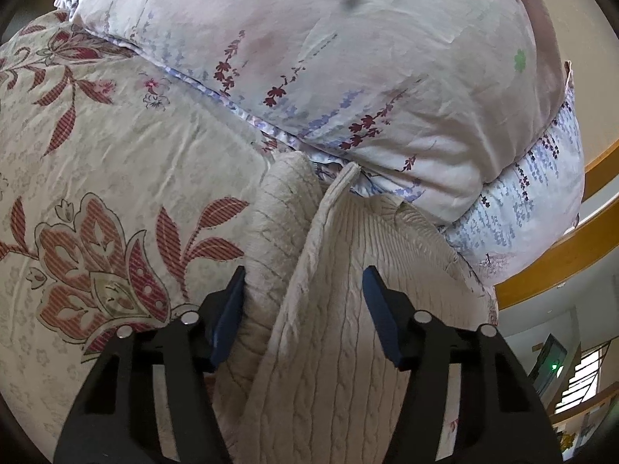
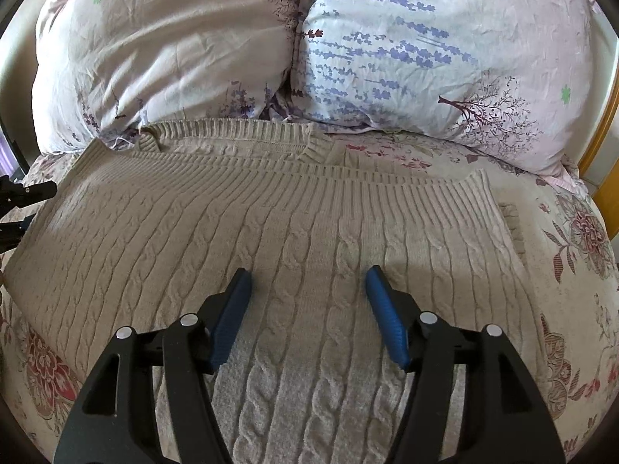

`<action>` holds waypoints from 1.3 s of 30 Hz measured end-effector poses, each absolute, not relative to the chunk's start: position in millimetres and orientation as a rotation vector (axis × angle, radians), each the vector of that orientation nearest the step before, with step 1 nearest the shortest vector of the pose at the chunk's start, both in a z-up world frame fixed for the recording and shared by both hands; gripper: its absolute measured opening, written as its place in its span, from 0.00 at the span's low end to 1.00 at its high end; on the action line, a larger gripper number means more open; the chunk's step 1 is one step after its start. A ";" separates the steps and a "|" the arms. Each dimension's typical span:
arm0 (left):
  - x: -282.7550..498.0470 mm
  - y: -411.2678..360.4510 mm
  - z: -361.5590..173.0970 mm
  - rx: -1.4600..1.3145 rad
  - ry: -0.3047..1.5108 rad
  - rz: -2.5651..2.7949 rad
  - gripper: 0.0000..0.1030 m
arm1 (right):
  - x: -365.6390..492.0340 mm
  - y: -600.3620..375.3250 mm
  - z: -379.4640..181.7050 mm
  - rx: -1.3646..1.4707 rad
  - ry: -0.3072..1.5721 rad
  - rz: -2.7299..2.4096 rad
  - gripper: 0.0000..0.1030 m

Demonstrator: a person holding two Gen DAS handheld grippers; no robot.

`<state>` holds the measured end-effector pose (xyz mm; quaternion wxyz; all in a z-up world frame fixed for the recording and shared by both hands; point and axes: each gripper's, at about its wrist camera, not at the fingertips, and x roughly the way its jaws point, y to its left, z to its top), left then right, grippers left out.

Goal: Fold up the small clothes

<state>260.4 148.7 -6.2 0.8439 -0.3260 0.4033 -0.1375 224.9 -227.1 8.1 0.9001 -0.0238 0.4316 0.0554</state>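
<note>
A beige cable-knit sweater (image 2: 294, 216) lies spread on a floral bedsheet (image 2: 572, 270), its ribbed hem toward the pillows. My right gripper (image 2: 308, 282) is open just above the sweater's middle, holding nothing. In the left wrist view the sweater (image 1: 348, 309) has a raised fold edge running between the fingers of my left gripper (image 1: 303, 282), which is open around that edge and not closed on it. The left gripper also shows at the left edge of the right wrist view (image 2: 19, 208), at the sweater's side.
Two floral pillows (image 2: 162, 50) (image 2: 445, 46) lie stacked against the sweater's far edge; one fills the top of the left wrist view (image 1: 329, 58). A wooden bed frame (image 1: 561, 255) runs along the right side. The bedsheet (image 1: 96, 178) spreads to the left.
</note>
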 end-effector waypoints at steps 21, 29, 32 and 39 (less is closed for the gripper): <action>255.4 123.9 32.8 -0.844 0.716 -0.517 0.13 | 221.9 -225.8 8.7 -0.038 0.893 0.133 0.62; 253.9 52.6 87.9 -0.807 0.641 -0.659 0.12 | 200.3 -271.4 31.3 0.092 0.827 0.132 0.63; 259.0 12.7 99.7 -0.789 0.654 -0.720 0.12 | 191.5 -299.4 35.7 0.132 0.815 0.093 0.63; 266.6 -86.7 88.6 -0.750 0.745 -0.805 0.12 | 171.8 -362.9 39.6 0.230 0.772 -0.002 0.63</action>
